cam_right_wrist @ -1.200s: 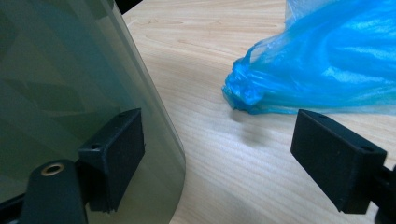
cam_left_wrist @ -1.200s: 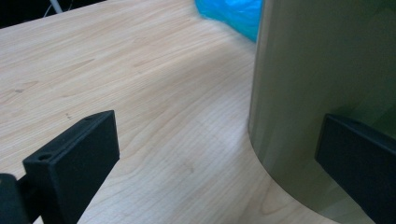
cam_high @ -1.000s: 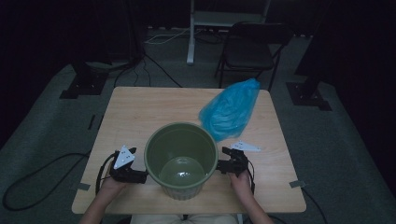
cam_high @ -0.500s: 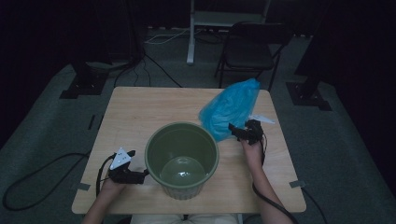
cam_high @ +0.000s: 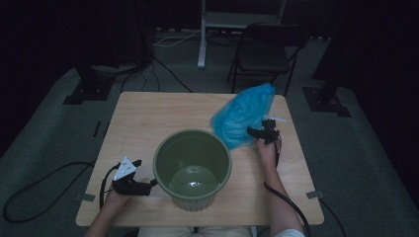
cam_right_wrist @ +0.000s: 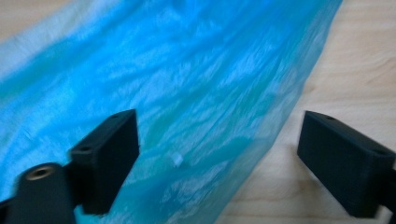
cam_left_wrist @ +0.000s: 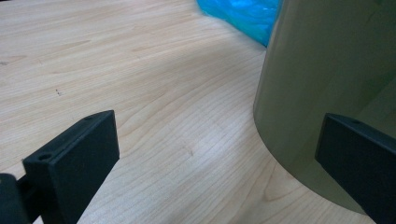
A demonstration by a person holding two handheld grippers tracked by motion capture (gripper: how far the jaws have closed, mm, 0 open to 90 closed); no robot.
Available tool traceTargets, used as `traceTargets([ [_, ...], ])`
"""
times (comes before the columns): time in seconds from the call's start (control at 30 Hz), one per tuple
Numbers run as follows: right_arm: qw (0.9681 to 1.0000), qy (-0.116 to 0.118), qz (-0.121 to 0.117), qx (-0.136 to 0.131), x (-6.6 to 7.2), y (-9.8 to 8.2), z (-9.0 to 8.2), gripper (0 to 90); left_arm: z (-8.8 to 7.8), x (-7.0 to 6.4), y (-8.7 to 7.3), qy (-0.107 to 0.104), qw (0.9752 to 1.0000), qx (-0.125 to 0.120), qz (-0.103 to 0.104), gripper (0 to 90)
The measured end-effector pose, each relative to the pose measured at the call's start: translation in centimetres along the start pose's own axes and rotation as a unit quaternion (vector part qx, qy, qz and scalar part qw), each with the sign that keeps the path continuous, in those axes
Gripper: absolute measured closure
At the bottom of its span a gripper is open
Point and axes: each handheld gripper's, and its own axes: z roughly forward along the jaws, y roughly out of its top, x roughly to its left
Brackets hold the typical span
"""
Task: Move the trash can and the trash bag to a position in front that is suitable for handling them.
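Blue and crinkly, the thin plastic bag [cam_high: 242, 116] lies on the far right part of the light wooden table [cam_high: 148, 118], just beside the round green plastic bucket [cam_high: 192, 168]. The bag looks very light and soft. It will bend and fold when pinched, and it may slide out of a weak grip because the plastic is smooth. It could tear if pulled hard.

The right gripper [cam_high: 261, 132] is at the bag's near edge with its jaws wide apart. In the right gripper view the bag [cam_right_wrist: 187, 107] sits between the two black jaws, with one jaw over the bag and the other over bare wood. A good place to pinch is that loose edge, bunching some plastic together.

The left gripper [cam_high: 144, 186] rests low on the table just beside the bucket [cam_left_wrist: 327, 93], jaws spread wide and holding nothing.
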Motion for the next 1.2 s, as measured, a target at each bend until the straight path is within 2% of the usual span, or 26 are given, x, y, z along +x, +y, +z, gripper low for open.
traceTargets([
  [0.03, 0.9998, -0.012, -0.018, 0.0, 0.6, -0.2, 0.1, 19.1, -0.1, 0.0, 0.0, 0.0, 1.0, -0.001, -0.002, 0.3],
  [0.07, 0.9996, -0.016, -0.025, 0.001, 0.8, -0.2, 0.0, 26.1, -0.1, 0.0, -0.1, 0.0, 1.0, -0.001, -0.003, 0.3],
  [0.17, 0.9982, -0.04, -0.044, 0.012, 1.5, -0.5, 0.1, 34.9, -0.2, -0.2, -0.1, -0.002, 1.0, -0.004, -0.004, 0.3],
  [0.2, 0.997, -0.053, -0.055, 0.012, 1.7, -0.6, 0.1, 43.5, -0.2, -0.2, 0.0, -0.002, 1.0, -0.004, -0.002, 0.3],
  [0.23, 0.9959, -0.059, -0.067, 0.011, 1.9, -0.7, 0.1, 47.8, -0.2, -0.3, 0.0, -0.003, 1.0, -0.004, -0.002, 0.3],
  [0.3, 0.9958, -0.056, -0.071, 0.012, 2.1, -0.8, 0.0, 55.5, -0.2, -0.3, 0.1, -0.005, 1.0, -0.007, -0.002, 0.3],
  [0.33, 0.9957, -0.052, -0.075, 0.013, 2.1, -0.8, -0.1, 63.6, -0.2, -0.3, 0.1, -0.005, 1.0, -0.006, -0.002, 0.3],
  [0.4, 0.9955, -0.051, -0.079, 0.015, 2.3, -0.8, -0.2, 63.6, -0.2, -0.3, 0.1, -0.005, 1.0, -0.006, -0.002, 0.3],
  [0.43, 0.9957, -0.044, -0.078, 0.022, 2.6, -0.8, -0.3, 84.0, -0.2, -0.3, 0.1, -0.008, 0.9999, -0.008, -0.005, 0.3],
  [0.5, 0.9973, -0.024, -0.064, 0.027, 2.7, -0.9, -0.5, 88.1, -0.3, -0.3, 0.2, -0.008, 0.9999, -0.009, -0.004, 0.3],
  [0.53, 0.9973, -0.024, -0.064, 0.027, 2.7, -0.9, -0.5, 88.1, -0.3, -0.3, 0.2, -0.008, 0.9999, -0.009, -0.004, 0.3],
  [0.6, 0.9986, 0.018, -0.04, 0.029, 2.8, -1.4, -1.0, 89.1, -0.5, -0.3, 0.3, -0.009, 0.9999, -0.013, -0.002, 0.3],
  [0.7, 0.9979, 0.051, -0.033, 0.02, 3.9, -2.5, -2.2, 89.4, -0.6, -0.3, 0.3, -0.009, 0.9999, -0.015, -0.002, 0.3],
  [0.73, 0.9972, 0.063, -0.036, 0.02, 4.3, -2.9, -2.5, 89.4, -0.5, -0.3, 0.3, -0.008, 0.9999, -0.013, -0.002, 0.3],
  [0.77, 0.9972, 0.063, -0.036, 0.02, 4.3, -2.9, -2.5, 89.4, -0.5, -0.3, 0.3, -0.008, 0.9999, -0.013, -0.002, 0.3],
  [0.87, 0.9948, 0.089, -0.048, 0.011, 6.1, -5.3, -4.4, 88.6, -0.6, -0.4, 0.2, -0.007, 0.9999, -0.014, 0.002, 0.3],
  [0.93, 0.9919, 0.12, -0.04, 0.008, 6.7, -6.6, -5.3, 75.3, -0.7, -0.4, 0.2, -0.006, 0.9999, -0.014, 0.005, 0.3],
  [0.97, 0.9919, 0.12, -0.04, 0.008, 6.7, -6.6, -5.3, 75.3, -0.7, -0.4, 0.2, -0.006, 0.9999, -0.014, 0.005, 0.3],
  [1.0, 0.9886, 0.146, -0.034, 0.012, 6.8, -7.1, -5.7, 75.3, -0.7, -0.4, 0.2, -0.006, 0.9999, -0.014, 0.005, 0.3],
  [1.03, 0.9837, 0.176, -0.038, 0.009, 7.2, -8.4, -7.2, 57.3, -0.7, -0.4, 0.2, -0.005, 0.9999, -0.014, 0.005, 0.3],
  [1.07, 0.983, 0.179, -0.041, 0.008, 7.4, -8.8, -8.0, 54.6, -0.7, -0.4, 0.3, -0.003, 0.9999, -0.014, 0.007, 0.3],
  [1.13, 0.9767, 0.212, -0.034, -0.004, 7.1, -9.3, -9.8, 50.1, -0.8, -0.4, 0.3, -0.004, 0.9998, -0.015, 0.008, 0.3],
  [1.2, 0.9744, 0.221, -0.04, -0.014, 6.8, -9.4, -11.8, 42.2, -0.8, -0.4, 0.2, -0.005, 0.9998, -0.015, 0.007, 0.3],
])
